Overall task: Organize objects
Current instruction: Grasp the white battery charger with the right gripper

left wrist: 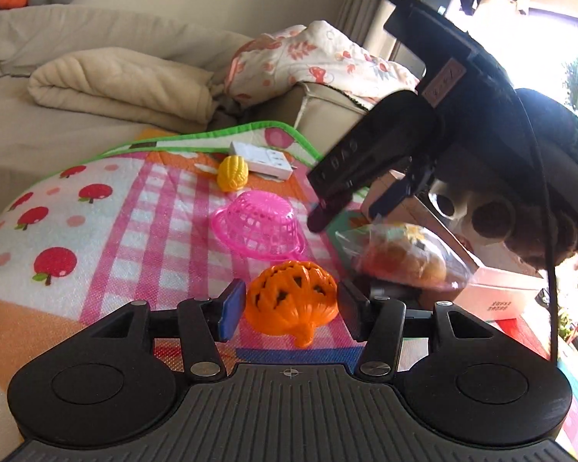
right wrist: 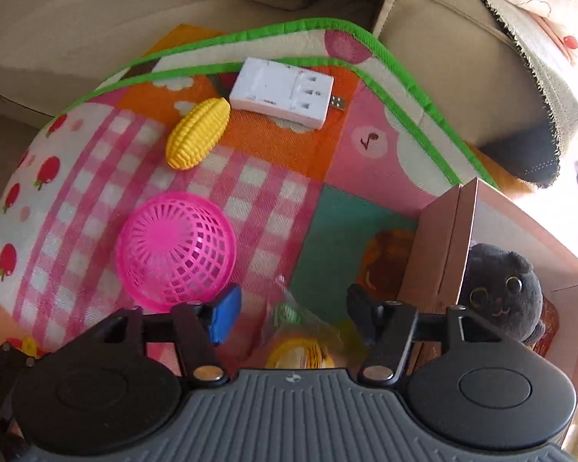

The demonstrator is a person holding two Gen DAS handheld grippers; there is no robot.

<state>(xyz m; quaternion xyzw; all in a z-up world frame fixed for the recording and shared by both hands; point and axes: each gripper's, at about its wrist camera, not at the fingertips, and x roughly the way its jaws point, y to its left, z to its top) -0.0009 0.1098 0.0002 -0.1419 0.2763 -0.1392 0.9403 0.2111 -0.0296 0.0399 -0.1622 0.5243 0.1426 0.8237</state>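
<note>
Orange pumpkin shell (left wrist: pixel 291 300) sits on the play mat (left wrist: pixel 142 208) between the spread fingers of the left tool (left wrist: pixel 289 308), not yet pinched. Likely light, hollow, rigid, slick; grip its ribbed flanks. Right tool (right wrist: pixel 289 313) hangs spread over a crinkly snack bag (right wrist: pixel 300 342).

Raised letters, seemingly "GVD", are seen upside down on the black finger of the right gripper (left wrist: pixel 329 208), small inverted print on the cardboard box (left wrist: pixel 499 305) stays unreadable, a music-note sign is printed on the play mat (right wrist: pixel 370 140)
</note>
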